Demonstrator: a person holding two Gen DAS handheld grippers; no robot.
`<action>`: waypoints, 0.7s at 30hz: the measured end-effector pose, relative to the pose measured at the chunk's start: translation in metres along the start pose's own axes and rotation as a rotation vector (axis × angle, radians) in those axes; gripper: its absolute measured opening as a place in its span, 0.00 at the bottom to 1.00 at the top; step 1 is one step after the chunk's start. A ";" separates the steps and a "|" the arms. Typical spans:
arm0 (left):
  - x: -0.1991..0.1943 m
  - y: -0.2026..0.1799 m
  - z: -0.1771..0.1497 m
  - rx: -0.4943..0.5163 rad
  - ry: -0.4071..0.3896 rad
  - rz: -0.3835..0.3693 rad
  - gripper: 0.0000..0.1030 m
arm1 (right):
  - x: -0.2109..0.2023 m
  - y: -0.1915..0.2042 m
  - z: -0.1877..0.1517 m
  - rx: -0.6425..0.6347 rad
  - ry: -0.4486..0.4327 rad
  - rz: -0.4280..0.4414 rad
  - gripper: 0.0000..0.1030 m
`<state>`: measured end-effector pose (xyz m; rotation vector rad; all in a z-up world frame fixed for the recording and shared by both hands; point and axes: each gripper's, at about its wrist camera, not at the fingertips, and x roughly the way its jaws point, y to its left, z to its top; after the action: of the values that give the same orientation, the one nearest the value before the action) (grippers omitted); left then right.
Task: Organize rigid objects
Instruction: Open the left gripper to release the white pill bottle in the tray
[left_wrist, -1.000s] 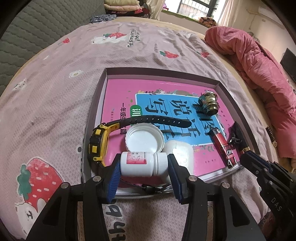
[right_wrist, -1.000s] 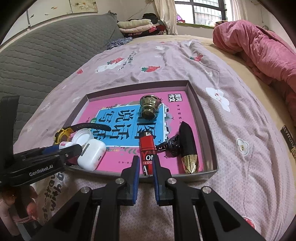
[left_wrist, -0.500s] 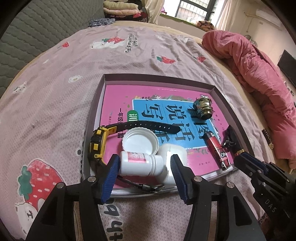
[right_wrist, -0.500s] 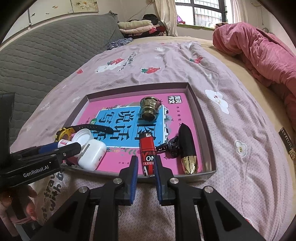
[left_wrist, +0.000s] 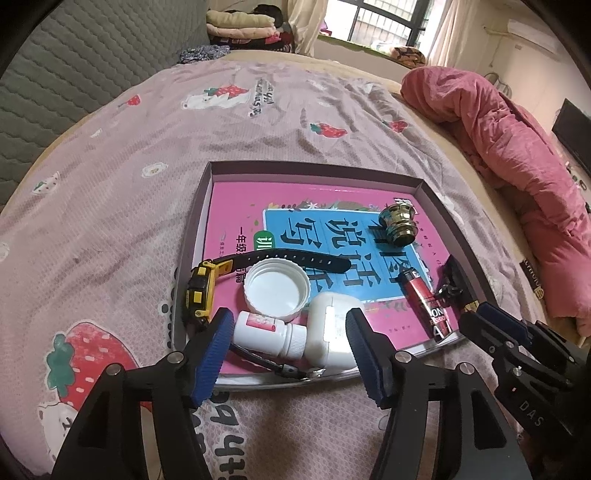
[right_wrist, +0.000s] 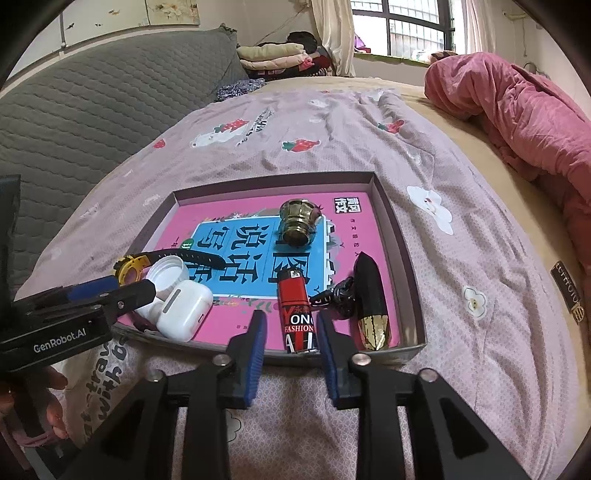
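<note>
A shallow tray (left_wrist: 207, 206) on the bed holds a pink book (right_wrist: 369, 236) with small items on it. My left gripper (left_wrist: 288, 350) hangs over the tray's near edge, its jaws opening. A small white bottle (left_wrist: 266, 332) and a white earbud case (left_wrist: 332, 328) lie between its fingers, untouched by the pads. A white cap (left_wrist: 277, 290) and a yellow-black watch (left_wrist: 201, 291) sit just beyond. My right gripper (right_wrist: 291, 347) is opening around the red lighter (right_wrist: 297, 310), which rests on the book. Beside it lie a black-gold case (right_wrist: 371, 299) and a brass knob (right_wrist: 297, 221).
The tray lies on a lilac strawberry-print bedspread (right_wrist: 332, 129). A pink quilt (right_wrist: 517, 110) is bunched at the right, a grey padded headboard (right_wrist: 92, 92) rises at the left, and folded clothes (right_wrist: 273, 55) lie at the back. A hand (right_wrist: 37, 387) holds the left gripper.
Both pairs of jaws have spread. The right gripper, shut on the lighter before, has let it go. The left pads have come off the white bottle, and that gripper drew back slightly.
</note>
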<state>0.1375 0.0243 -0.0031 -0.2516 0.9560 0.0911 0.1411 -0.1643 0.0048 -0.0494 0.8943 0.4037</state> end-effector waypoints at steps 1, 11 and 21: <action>-0.002 -0.001 0.000 0.003 -0.005 0.000 0.63 | -0.001 0.001 0.000 -0.004 -0.004 -0.001 0.32; -0.024 -0.007 0.000 0.016 -0.040 0.009 0.75 | -0.014 0.004 0.003 -0.016 -0.031 -0.017 0.41; -0.057 -0.011 -0.017 0.008 -0.103 -0.006 0.75 | -0.040 0.009 -0.009 -0.037 -0.061 -0.020 0.52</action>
<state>0.0934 0.0112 0.0363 -0.2403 0.8529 0.0935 0.1087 -0.1710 0.0311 -0.0793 0.8258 0.4014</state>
